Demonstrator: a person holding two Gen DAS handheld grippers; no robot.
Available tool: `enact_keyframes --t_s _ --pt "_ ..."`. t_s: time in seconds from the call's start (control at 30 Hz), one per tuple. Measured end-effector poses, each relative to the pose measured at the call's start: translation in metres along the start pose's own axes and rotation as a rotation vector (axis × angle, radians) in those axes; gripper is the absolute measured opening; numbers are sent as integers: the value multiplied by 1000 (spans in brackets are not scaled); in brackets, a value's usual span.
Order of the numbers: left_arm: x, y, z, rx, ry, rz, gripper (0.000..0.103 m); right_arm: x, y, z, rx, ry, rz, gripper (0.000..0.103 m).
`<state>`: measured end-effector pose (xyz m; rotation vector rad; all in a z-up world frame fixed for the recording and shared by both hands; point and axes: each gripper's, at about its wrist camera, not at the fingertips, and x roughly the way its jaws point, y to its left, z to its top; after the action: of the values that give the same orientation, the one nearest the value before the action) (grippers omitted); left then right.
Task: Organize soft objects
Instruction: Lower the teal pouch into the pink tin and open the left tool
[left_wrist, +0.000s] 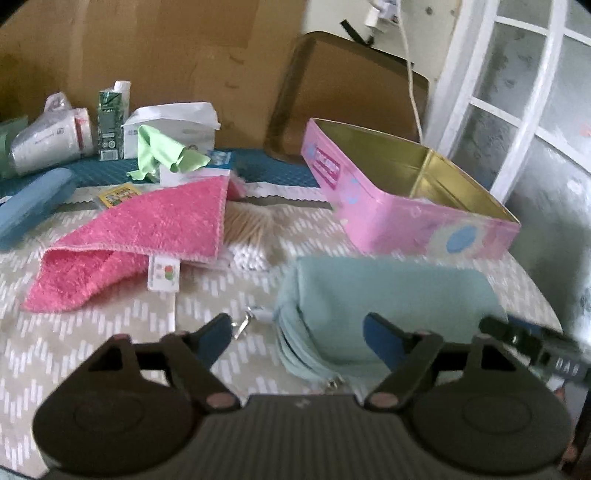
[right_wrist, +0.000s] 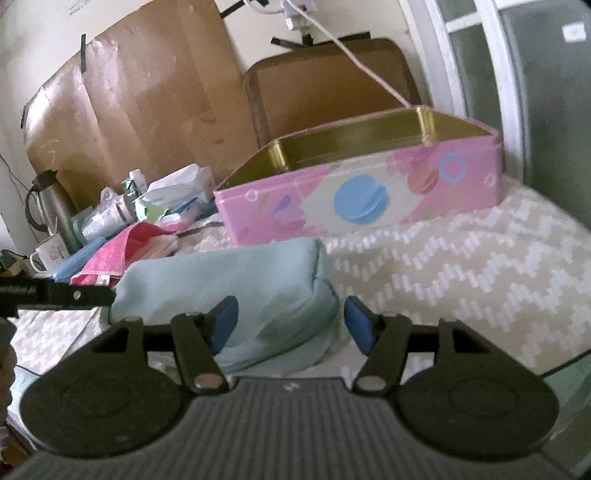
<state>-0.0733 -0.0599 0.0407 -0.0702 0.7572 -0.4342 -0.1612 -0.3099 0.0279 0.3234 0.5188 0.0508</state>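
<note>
**Two grippers bracketing a soft pouch beside an open tin**

A pale green pouch (left_wrist: 369, 295) is lying on the patterned cloth (left_wrist: 92, 332), just in front of the pink tin (left_wrist: 406, 218), likely its destination. The left gripper (left_wrist: 295, 336) and right gripper (right_wrist: 291, 321) are standing open at either end, gripping nothing. A pink towel (left_wrist: 147, 236) is waiting nearby.

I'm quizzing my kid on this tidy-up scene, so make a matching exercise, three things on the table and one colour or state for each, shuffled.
Things:
1. towel
2. pouch
3. tin

Descriptions:
A. pale blue-green, lying nearest both grippers
B. pink outside, gold inside, no lid on
C. bright pink, fuzzy, partly folded over

Pairs: 1-C, 2-A, 3-B
</note>
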Motion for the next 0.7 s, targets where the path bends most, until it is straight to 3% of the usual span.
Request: enact_keyframes --t_s 0.03,0.1,0.17,0.33,0.5,0.7 --pt "5 0 2 -3 17 -16 57 3 0 -2 8 15 11 66" --pt "19 -4 3 -7 77 -42 51 6 0 -5 10 25 0 60" --pt "25 -18 1 42 67 14 52 -1 -5 -5 15 10 -8 53" --pt "41 -57 3 117 102 -78 52 -24 -36 -4 60 -36 -116 48" --pt "59 -103 1 203 113 -115 52 -44 -62 -6 99 -72 -219 47" --pt "71 -144 -4 273 112 -144 52 -58 -89 -10 122 -91 -280 47"
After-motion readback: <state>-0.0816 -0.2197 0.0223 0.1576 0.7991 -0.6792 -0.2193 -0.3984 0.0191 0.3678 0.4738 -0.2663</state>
